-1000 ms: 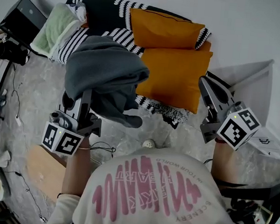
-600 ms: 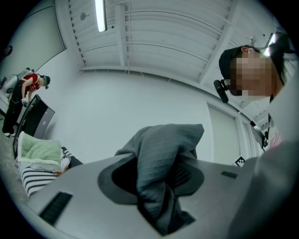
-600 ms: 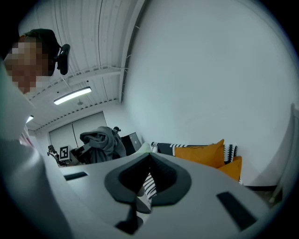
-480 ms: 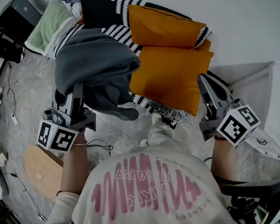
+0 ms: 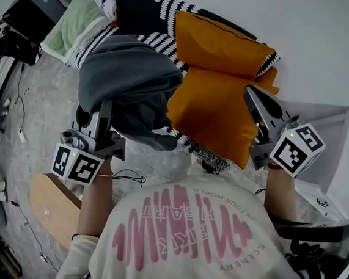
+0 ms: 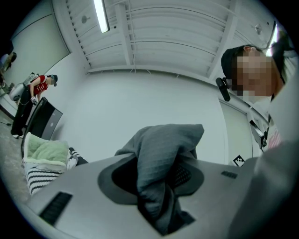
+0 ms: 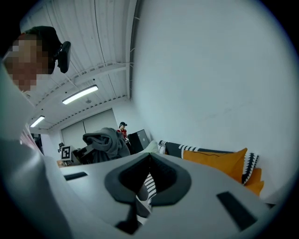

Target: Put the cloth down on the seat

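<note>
I am holding my left tongs [image 5: 105, 116] clamped on the dark grey ribbed cloth [image 5: 131, 76], keeping it in the air above the front edge of the seat [image 5: 148, 40], beside its 2 orange cushions [image 5: 208, 108] and over the black-and-white striped throw [image 5: 143, 16]. My right tongs [image 5: 255, 98] are hanging empty over the cushions, jaws together. If I am letting go here, I judge the drooping tail could be dragging the bundle down onto the grey floor [image 5: 48, 111]. The cloth is looking thick, soft and limp, bunching over itself in 1 heap.

cloth [image 5: 128, 76] in left gripper [image 5: 106, 112], over seat [image 5: 143, 13] | cushions [image 5: 211, 105] right of cloth | right gripper [image 5: 250, 94] at right
</note>
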`<control>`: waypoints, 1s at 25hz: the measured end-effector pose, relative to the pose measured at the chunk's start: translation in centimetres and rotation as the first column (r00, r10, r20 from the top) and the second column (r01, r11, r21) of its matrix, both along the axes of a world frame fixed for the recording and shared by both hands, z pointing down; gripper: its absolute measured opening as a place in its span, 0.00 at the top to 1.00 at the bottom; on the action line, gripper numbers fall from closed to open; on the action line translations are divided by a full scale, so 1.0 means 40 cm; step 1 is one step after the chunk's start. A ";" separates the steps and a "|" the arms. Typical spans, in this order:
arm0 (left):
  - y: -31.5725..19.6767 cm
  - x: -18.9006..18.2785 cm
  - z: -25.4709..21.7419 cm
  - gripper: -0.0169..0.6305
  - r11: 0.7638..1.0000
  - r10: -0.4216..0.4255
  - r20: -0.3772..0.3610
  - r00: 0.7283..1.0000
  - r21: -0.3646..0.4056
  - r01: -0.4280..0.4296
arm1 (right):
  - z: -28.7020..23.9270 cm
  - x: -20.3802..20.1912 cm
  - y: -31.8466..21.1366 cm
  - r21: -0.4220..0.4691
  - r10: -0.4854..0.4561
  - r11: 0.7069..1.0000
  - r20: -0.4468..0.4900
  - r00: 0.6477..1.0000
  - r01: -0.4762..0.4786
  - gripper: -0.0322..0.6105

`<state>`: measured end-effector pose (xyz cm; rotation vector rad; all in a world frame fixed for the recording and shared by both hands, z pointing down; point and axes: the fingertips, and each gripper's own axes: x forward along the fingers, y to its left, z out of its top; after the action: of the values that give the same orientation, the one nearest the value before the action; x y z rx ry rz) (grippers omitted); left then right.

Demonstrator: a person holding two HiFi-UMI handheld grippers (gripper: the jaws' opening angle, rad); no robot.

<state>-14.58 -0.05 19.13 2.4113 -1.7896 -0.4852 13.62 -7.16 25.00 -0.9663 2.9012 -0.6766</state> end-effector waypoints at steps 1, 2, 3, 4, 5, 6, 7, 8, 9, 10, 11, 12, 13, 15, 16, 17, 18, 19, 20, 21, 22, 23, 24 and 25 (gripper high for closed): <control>-0.008 -0.004 -0.009 0.72 1.000 -0.005 -0.005 1.000 -0.001 0.005 | -0.011 0.002 -0.009 -0.003 -0.001 1.000 -0.003 1.000 0.001 0.93; -0.011 -0.005 -0.014 0.72 1.000 -0.009 -0.009 1.000 0.000 0.009 | -0.018 0.007 -0.011 -0.005 -0.001 1.000 -0.007 1.000 0.001 0.93; -0.013 -0.004 -0.016 0.72 1.000 -0.015 -0.010 1.000 -0.002 0.015 | -0.019 0.014 -0.013 -0.008 -0.001 1.000 -0.010 1.000 0.001 0.93; -0.017 -0.003 -0.015 0.72 1.000 -0.022 -0.007 1.000 -0.005 0.022 | -0.017 0.021 -0.018 -0.013 -0.004 1.000 -0.009 1.000 0.004 0.93; -0.024 0.000 -0.014 0.72 1.000 -0.030 -0.002 1.000 -0.008 0.030 | -0.014 0.028 -0.026 -0.020 -0.009 1.000 -0.006 1.000 0.009 0.93; -0.033 0.005 -0.013 0.72 0.999 -0.038 0.001 0.999 -0.011 0.038 | -0.011 0.035 -0.033 -0.027 -0.015 1.000 -0.002 1.000 0.015 0.93; -0.040 0.009 -0.013 0.72 0.999 -0.046 0.003 0.999 -0.013 0.046 | -0.009 0.042 -0.039 -0.035 -0.021 0.999 0.001 1.000 0.021 0.93; -0.047 0.013 -0.013 0.72 0.999 -0.052 0.002 0.999 -0.015 0.052 | -0.006 0.046 -0.042 -0.043 -0.028 0.999 0.001 1.000 0.028 0.93; -0.054 0.014 -0.012 0.72 0.998 -0.058 0.001 0.998 -0.016 0.058 | -0.002 0.048 -0.045 -0.051 -0.034 0.998 -0.002 0.999 0.034 0.93; -0.063 0.011 -0.009 0.72 0.998 -0.063 -0.001 0.998 -0.018 0.063 | 0.004 0.046 -0.051 -0.059 -0.038 0.998 -0.006 0.999 0.037 0.93; -0.075 0.005 -0.006 0.72 0.998 -0.067 -0.003 0.998 -0.020 0.067 | 0.011 0.043 -0.058 -0.066 -0.039 0.997 -0.009 0.999 0.038 0.93; -0.088 -0.002 -0.002 0.72 0.997 -0.069 -0.006 0.998 -0.023 0.069 | 0.019 0.038 -0.066 -0.075 -0.038 0.997 -0.010 0.999 0.037 0.93; -0.103 -0.010 0.002 0.72 0.997 -0.069 -0.009 0.998 -0.026 0.069 | 0.027 0.032 -0.073 -0.083 -0.036 0.996 -0.011 0.999 0.035 0.93; -0.132 -0.030 0.012 0.72 0.998 -0.060 -0.014 0.998 -0.029 0.060 | 0.041 0.014 -0.085 -0.098 -0.031 0.995 -0.017 0.999 0.029 0.93; -0.148 -0.043 0.017 0.72 0.998 -0.052 -0.018 0.998 -0.031 0.052 | 0.046 0.004 -0.092 -0.102 -0.025 0.995 -0.024 0.999 0.022 0.93; -0.165 -0.058 0.024 0.72 0.999 -0.043 -0.022 0.999 -0.035 0.042 | 0.049 -0.008 -0.100 -0.105 -0.015 0.994 -0.031 0.999 0.012 0.93; -0.184 -0.074 0.033 0.72 0.999 -0.032 -0.027 0.999 -0.040 0.031 | 0.051 -0.020 -0.109 -0.107 -0.003 0.994 -0.037 0.999 -0.001 0.93; -0.205 -0.091 0.044 0.72 0.999 -0.022 -0.033 0.999 -0.048 0.020 | 0.053 -0.033 -0.118 -0.108 0.013 0.994 -0.041 0.999 -0.017 0.93; -0.226 -0.108 0.057 0.72 0.998 -0.012 -0.038 0.999 -0.058 0.010 | 0.055 -0.046 -0.127 -0.110 0.031 0.993 -0.044 0.999 -0.036 0.93; -0.248 -0.125 0.071 0.72 0.998 -0.002 -0.043 0.999 -0.070 -0.001 | 0.056 -0.059 -0.135 -0.112 0.051 0.992 -0.044 0.998 -0.056 0.93; -0.270 -0.138 0.083 0.72 0.996 0.013 -0.046 0.999 -0.083 -0.017 | 0.057 -0.072 -0.142 -0.116 0.072 0.990 -0.043 0.996 -0.077 0.93; -0.293 -0.147 0.092 0.72 0.995 0.035 -0.047 0.998 -0.094 -0.039 | 0.058 -0.084 -0.148 -0.121 0.093 0.988 -0.039 0.995 -0.097 0.93; -0.317 -0.153 0.098 0.72 0.992 0.063 -0.048 0.997 -0.102 -0.068 | 0.058 -0.096 -0.154 -0.125 0.115 0.985 -0.037 0.993 -0.119 0.93; -0.339 -0.156 0.102 0.72 0.989 0.094 -0.048 0.994 -0.108 -0.099 | 0.059 -0.108 -0.160 -0.128 0.136 0.982 -0.036 0.990 -0.140 0.93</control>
<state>-20.83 -13.63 23.21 2.3802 -1.6288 -0.4141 9.31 -13.56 27.34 -1.1867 2.8087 -0.8575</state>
